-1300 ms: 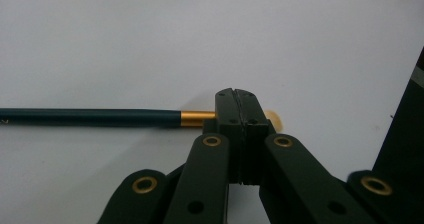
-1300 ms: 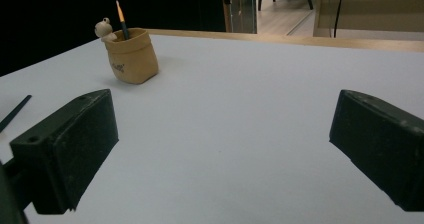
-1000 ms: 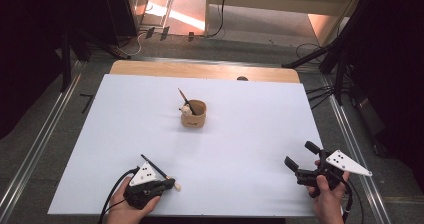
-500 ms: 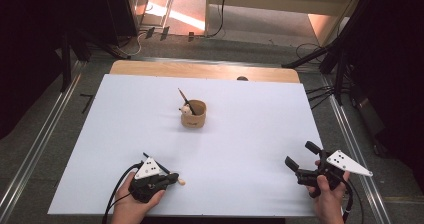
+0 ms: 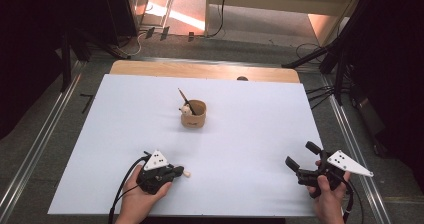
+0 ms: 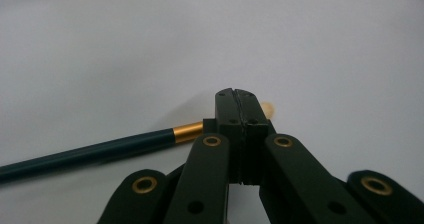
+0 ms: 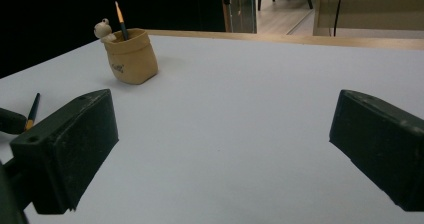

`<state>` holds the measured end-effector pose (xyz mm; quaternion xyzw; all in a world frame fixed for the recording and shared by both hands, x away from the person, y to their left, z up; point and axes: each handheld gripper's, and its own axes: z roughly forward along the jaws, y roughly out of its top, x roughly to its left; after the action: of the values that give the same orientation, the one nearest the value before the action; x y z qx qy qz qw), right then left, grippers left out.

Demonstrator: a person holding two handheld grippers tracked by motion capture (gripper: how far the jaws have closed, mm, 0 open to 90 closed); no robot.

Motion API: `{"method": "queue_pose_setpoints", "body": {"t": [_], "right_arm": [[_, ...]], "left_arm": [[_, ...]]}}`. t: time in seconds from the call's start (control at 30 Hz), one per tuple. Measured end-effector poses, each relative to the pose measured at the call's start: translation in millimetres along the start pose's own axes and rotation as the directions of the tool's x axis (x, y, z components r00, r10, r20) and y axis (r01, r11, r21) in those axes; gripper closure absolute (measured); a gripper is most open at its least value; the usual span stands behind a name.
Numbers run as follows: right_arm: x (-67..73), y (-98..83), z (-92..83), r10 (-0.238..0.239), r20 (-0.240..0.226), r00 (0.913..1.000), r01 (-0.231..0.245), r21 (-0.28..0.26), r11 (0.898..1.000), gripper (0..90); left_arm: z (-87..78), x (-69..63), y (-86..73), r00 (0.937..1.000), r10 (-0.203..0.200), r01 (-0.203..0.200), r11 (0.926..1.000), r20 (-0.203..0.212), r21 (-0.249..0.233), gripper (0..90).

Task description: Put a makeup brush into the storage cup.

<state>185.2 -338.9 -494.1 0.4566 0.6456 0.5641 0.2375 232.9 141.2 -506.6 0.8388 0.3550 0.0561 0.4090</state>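
So the left gripper (image 5: 176, 172) sits low at the near left of the white table (image 5: 250, 134), and its fingers (image 6: 235, 109) are clamped shut on a dark teal pencil (image 6: 100, 151). In the left gripper view the two black fingers meet with no gap showing, right at the pencil's gold band (image 6: 188, 131), with the pale eraser tip (image 6: 268, 108) poking out on the far side of them. The rest of the pencil runs off to the left, lying close over the table surface. From the high view you can see that eraser end (image 5: 186, 174) sticking out to the right of the gripper, and the person's left hand (image 5: 142, 196) wrapped around the gripper body.

The right gripper (image 5: 303, 160) is over at the near right of the table, well apart from the left one, held in the right hand (image 5: 327, 196). Its fingers (image 7: 70, 144) stand wide open with nothing between them, just bare table.

Farther back, near the middle of the table, there's a tan pen holder (image 5: 193, 114) shaped like a little sack, upright, with another pencil (image 5: 186, 100) leaning in it and a small white figurine (image 7: 103, 29) at its rim. Neither gripper is near it.
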Motion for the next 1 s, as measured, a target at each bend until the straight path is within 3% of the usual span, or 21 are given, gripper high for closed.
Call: {"method": "queue_pose_setpoints", "body": {"t": [0.3, 0.6, 0.8, 1.0], "right_arm": [[-0.9, -0.2, -0.8, 0.004, 0.003, 1.0000, -0.004, -0.001, 1.000, 0.0], [-1.3, -0.7, -1.4, 0.004, 0.002, 1.0000, -0.004, 0.003, 1.000, 0.0], [-1.5, -0.7, -2.0, 0.005, 0.002, 1.0000, -0.005, 0.003, 1.000, 0.0], [-2.2, -0.7, -3.4, 0.004, 0.005, 1.0000, -0.004, 0.000, 1.000, 0.0]], "left_arm": [[13.7, 0.7, 11.8, 1.0000, 0.005, -0.005, 1.0000, -0.008, -0.001, 90.0], [22.2, 6.5, 23.7, 0.9987, -0.028, 0.027, 0.9993, -0.042, -0.025, 90.0], [28.0, 8.2, 31.3, 0.9986, -0.015, 0.014, 0.9997, -0.050, -0.018, 90.0], [21.7, 10.3, 36.6, 0.9989, -0.022, 0.021, 0.9990, -0.040, -0.041, 90.0]]}}
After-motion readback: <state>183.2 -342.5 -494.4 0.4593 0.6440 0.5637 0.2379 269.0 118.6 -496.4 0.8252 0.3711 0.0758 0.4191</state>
